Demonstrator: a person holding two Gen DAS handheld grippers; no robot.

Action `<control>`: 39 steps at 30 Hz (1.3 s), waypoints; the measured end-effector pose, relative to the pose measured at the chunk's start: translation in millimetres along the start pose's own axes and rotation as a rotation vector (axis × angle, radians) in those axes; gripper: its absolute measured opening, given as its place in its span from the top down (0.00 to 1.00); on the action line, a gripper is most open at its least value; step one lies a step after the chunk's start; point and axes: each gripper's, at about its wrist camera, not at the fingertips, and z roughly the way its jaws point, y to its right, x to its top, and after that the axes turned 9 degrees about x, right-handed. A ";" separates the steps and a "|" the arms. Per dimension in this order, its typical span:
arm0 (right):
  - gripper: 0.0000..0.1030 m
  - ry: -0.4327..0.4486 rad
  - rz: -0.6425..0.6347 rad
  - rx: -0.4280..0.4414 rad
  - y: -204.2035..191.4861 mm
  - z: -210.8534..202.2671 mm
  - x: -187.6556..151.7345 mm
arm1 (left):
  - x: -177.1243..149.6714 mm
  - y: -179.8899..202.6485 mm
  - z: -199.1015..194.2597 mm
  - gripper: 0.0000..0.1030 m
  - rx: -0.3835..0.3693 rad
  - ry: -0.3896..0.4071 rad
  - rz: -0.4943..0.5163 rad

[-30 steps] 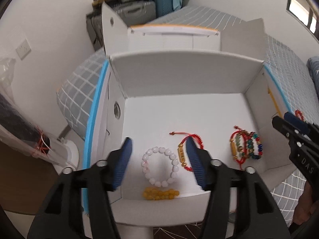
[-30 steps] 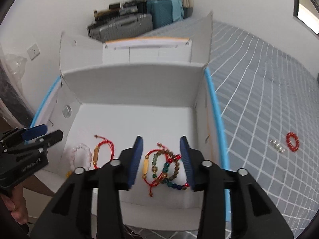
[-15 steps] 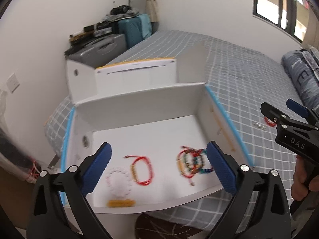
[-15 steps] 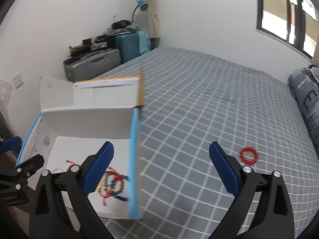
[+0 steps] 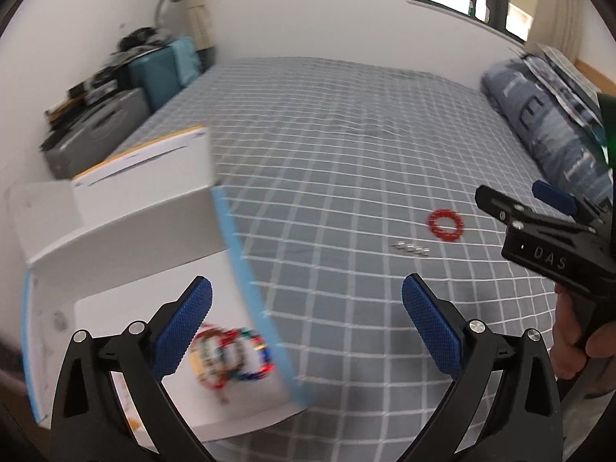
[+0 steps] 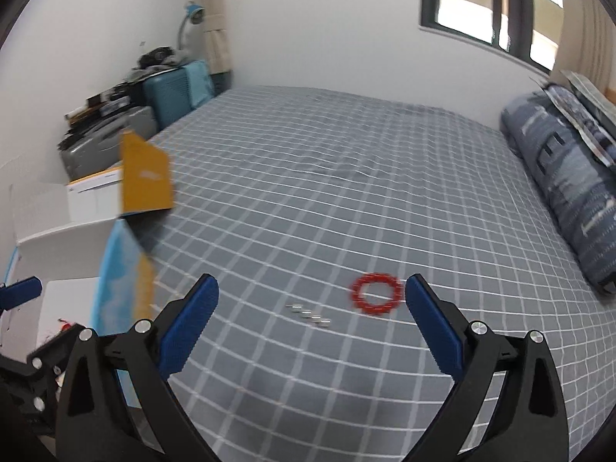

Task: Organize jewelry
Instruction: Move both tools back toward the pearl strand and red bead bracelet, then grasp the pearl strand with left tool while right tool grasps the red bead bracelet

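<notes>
Tongs: left gripper (image 5: 306, 319) and right gripper (image 6: 312, 319) both spread, empty.
Red bead bracelet (image 6: 376, 293): on grey checked bedspread (image 6: 308, 200), just beside small silver beads (image 6: 310, 315).
White cardboard box (image 5: 127, 231): well left of bracelet.

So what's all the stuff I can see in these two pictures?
red bead bracelet: one, red, lying on the bed, apart from the box
small silver beads: a short row, silver, on the bed beside the red bracelet
bracelets in box: a blurred bunch, mixed red, green and blue, on the box floor
box: one, white with blue edges, open, at the bed's left side
bed: one, grey with white checks
bedding roll: one, blue patterned, along the right
suitcases: teal and grey, stacked by the far wall
lamp: one, blue, above the suitcases
window: one, dark frame
left tongs: black, blue pads, open, empty
right tongs: same, open, empty
hand: one, holding the right tongs
</notes>
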 end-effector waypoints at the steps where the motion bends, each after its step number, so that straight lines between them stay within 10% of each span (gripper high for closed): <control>1: 0.09 -0.002 0.011 -0.012 11.1 3.0 0.8 | 2.5 8.7 5.1 0.06 -0.009 -0.005 0.007; 24: 0.09 -0.158 0.111 -0.051 126.9 155.5 -29.1 | 10.3 138.6 183.7 0.06 -0.034 -0.177 0.018; 39: 0.28 -0.211 0.135 -0.082 141.8 194.0 -55.7 | -2.4 156.3 209.9 0.19 -0.001 -0.135 0.020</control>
